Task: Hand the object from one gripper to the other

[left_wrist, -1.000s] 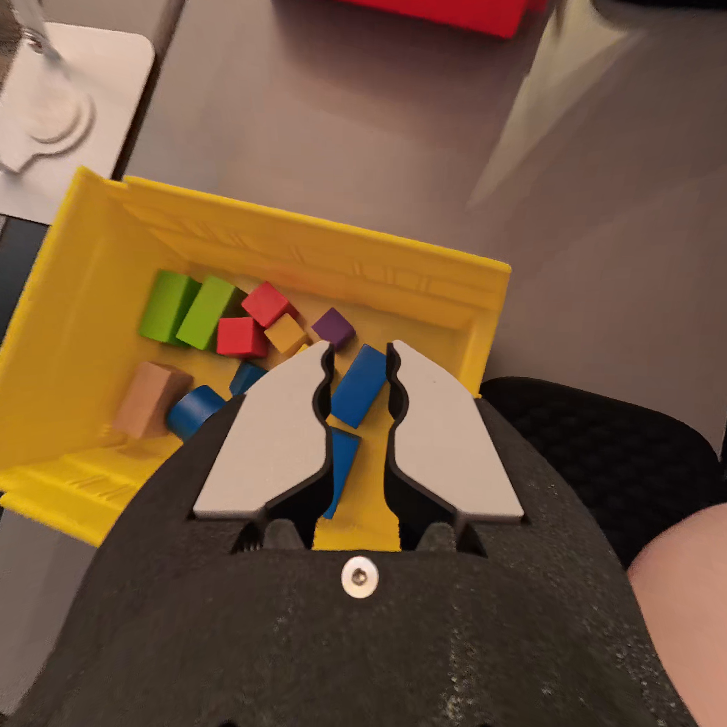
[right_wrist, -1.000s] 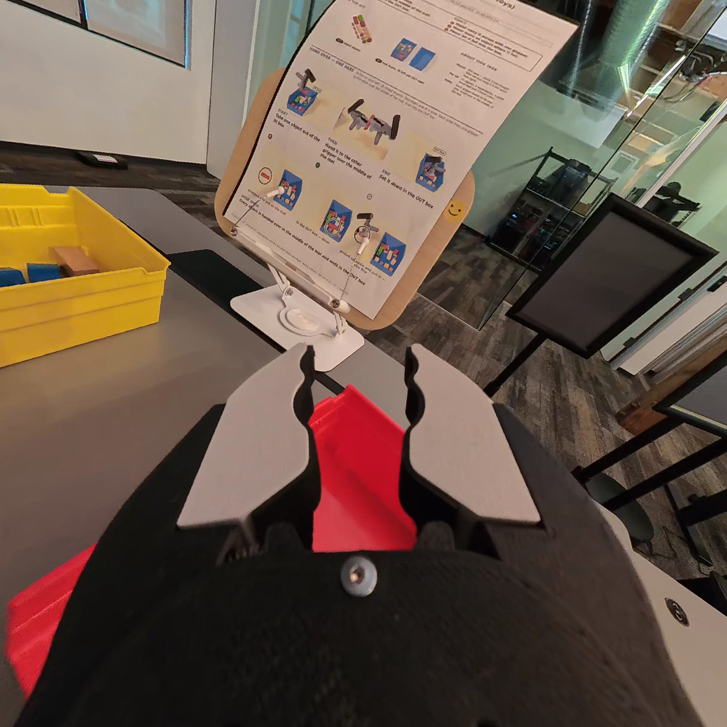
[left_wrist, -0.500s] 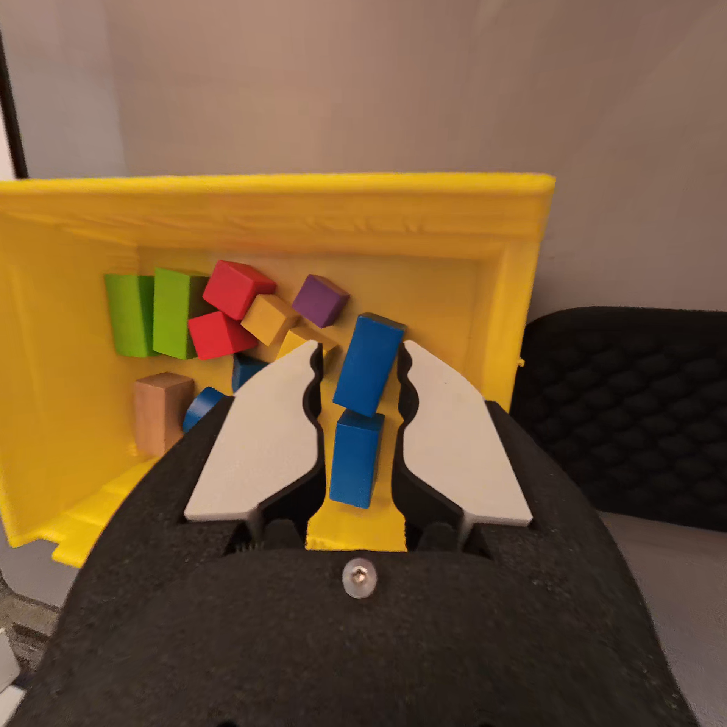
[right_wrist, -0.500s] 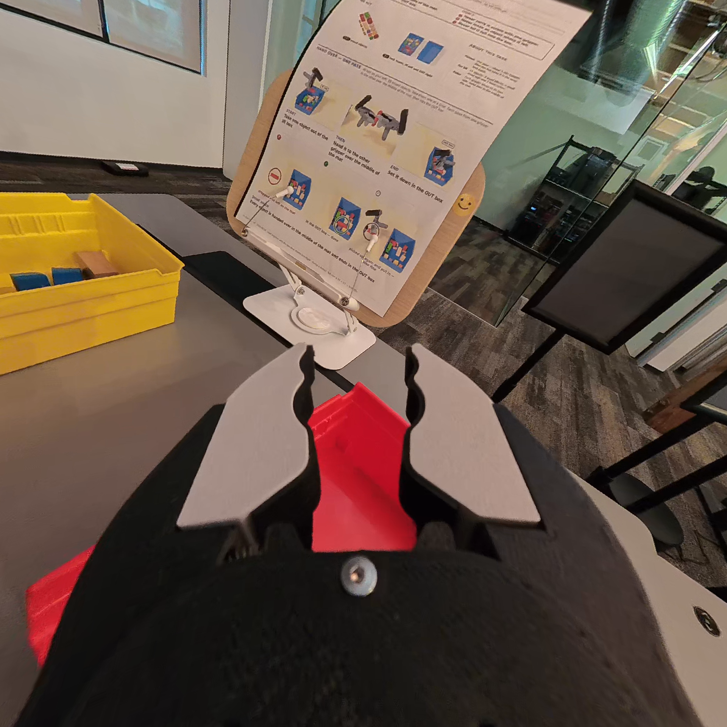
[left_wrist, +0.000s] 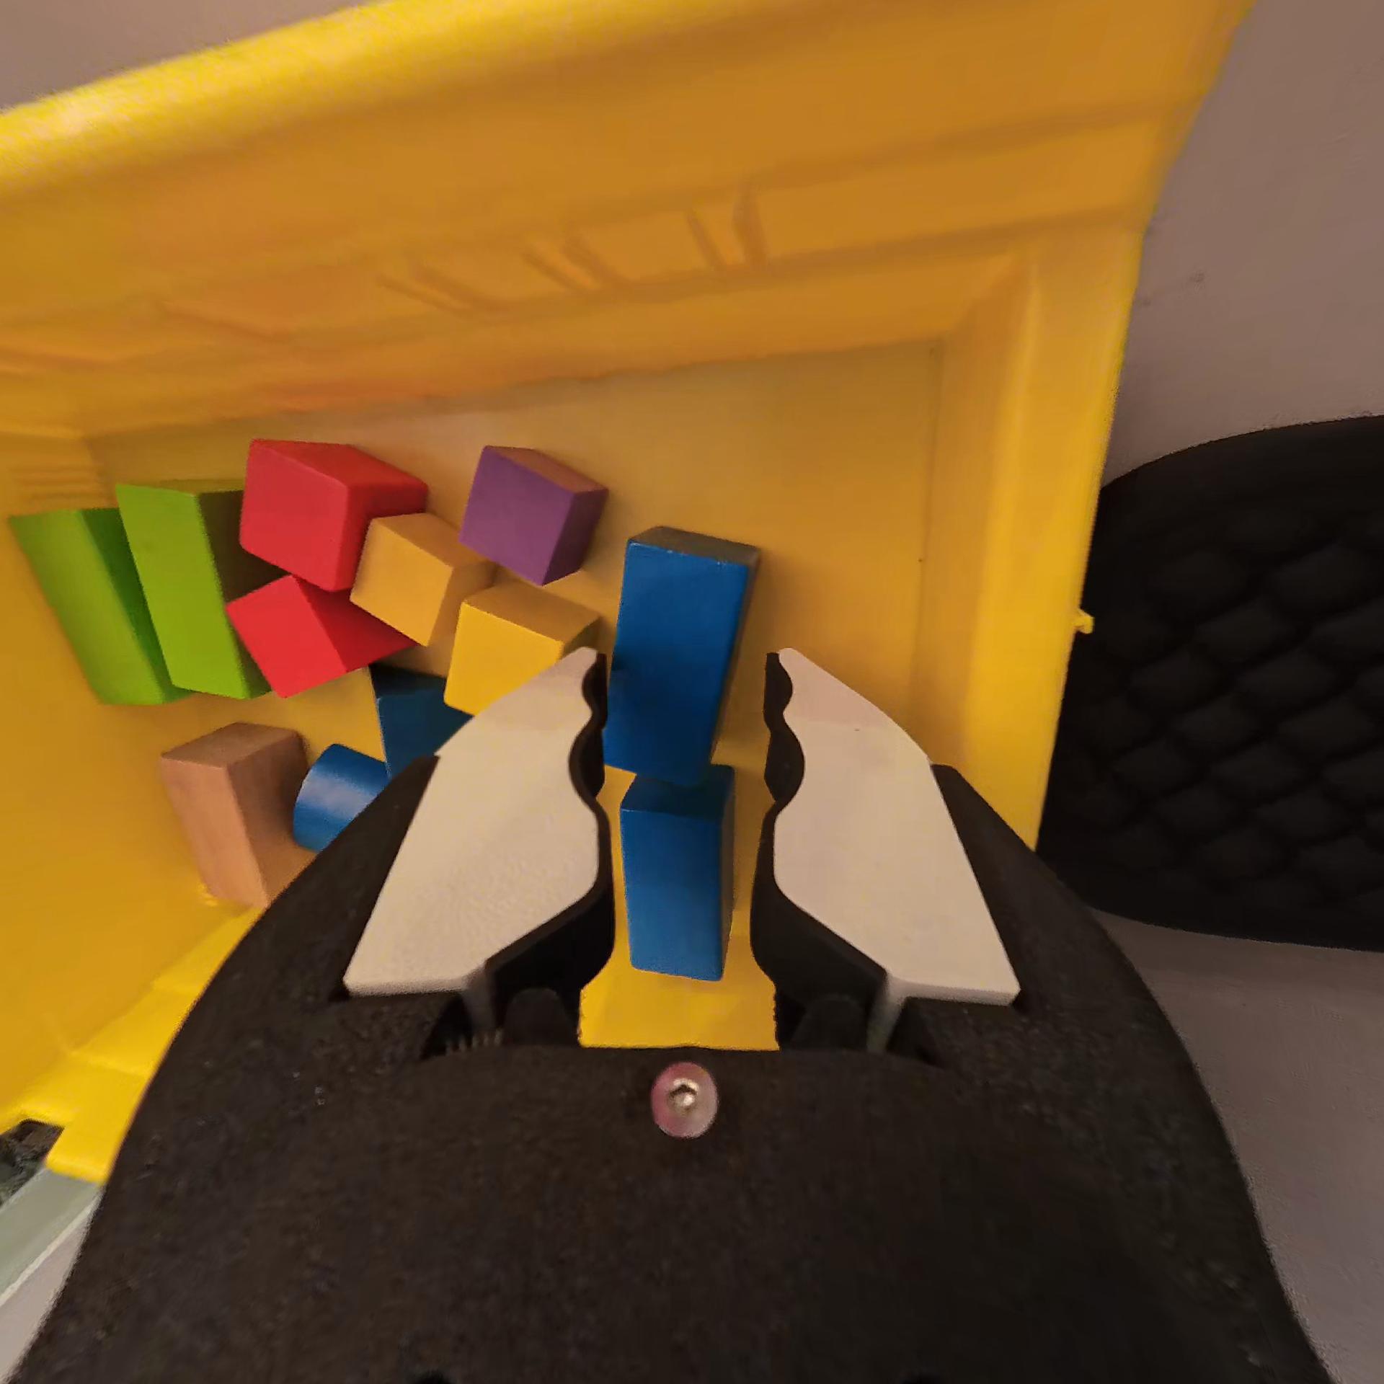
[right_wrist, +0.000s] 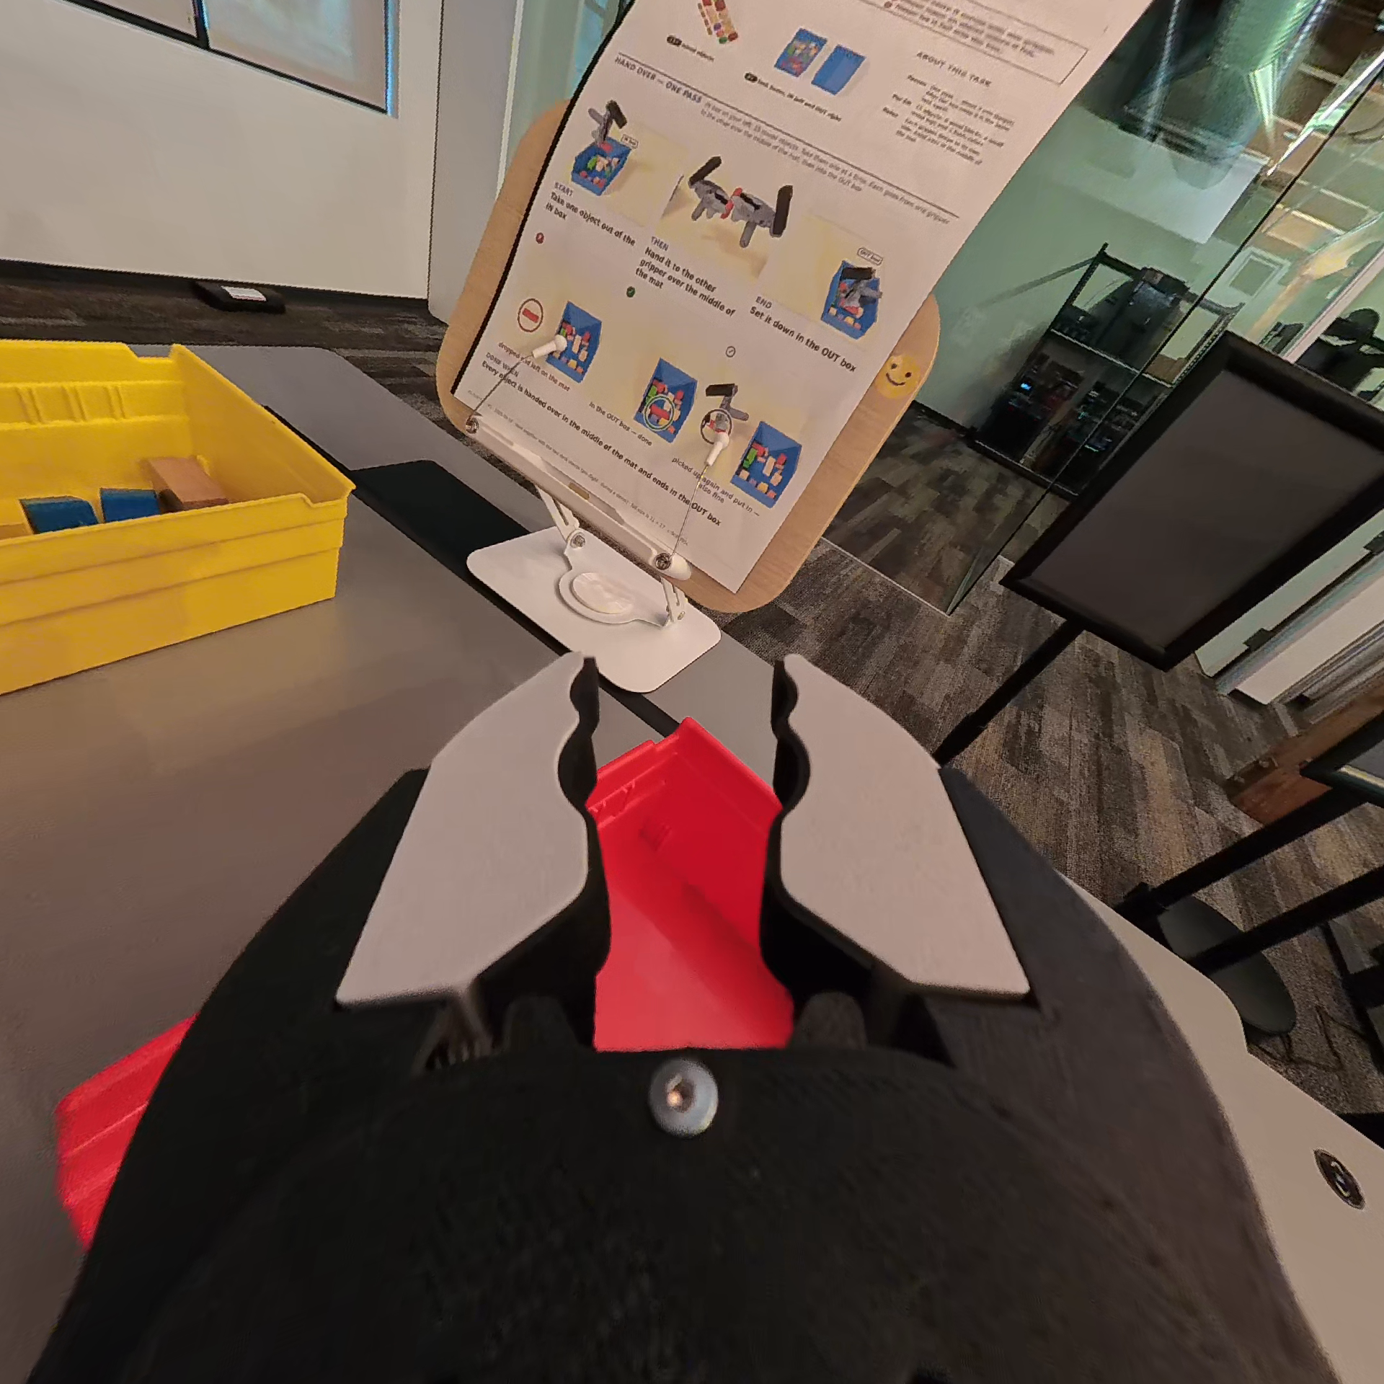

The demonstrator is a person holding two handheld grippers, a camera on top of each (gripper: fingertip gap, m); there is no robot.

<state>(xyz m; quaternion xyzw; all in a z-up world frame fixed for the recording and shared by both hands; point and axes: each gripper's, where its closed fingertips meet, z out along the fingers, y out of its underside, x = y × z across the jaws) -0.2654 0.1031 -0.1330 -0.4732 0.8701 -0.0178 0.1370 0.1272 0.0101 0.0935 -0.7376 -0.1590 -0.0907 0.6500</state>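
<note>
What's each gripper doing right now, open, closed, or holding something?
Left gripper: open, holding nothing, jaws either side of a long blue wooden block in the yellow plastic bin.
Right gripper: open, empty.

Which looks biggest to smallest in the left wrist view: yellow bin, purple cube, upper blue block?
1. yellow bin
2. upper blue block
3. purple cube
The purple cube lies farther from the camera, so its true size is less sure.

the left gripper [left_wrist: 681, 666] has dropped closer into the yellow bin [left_wrist: 524, 187], jaws straddling the blue block [left_wrist: 674, 636].
</note>
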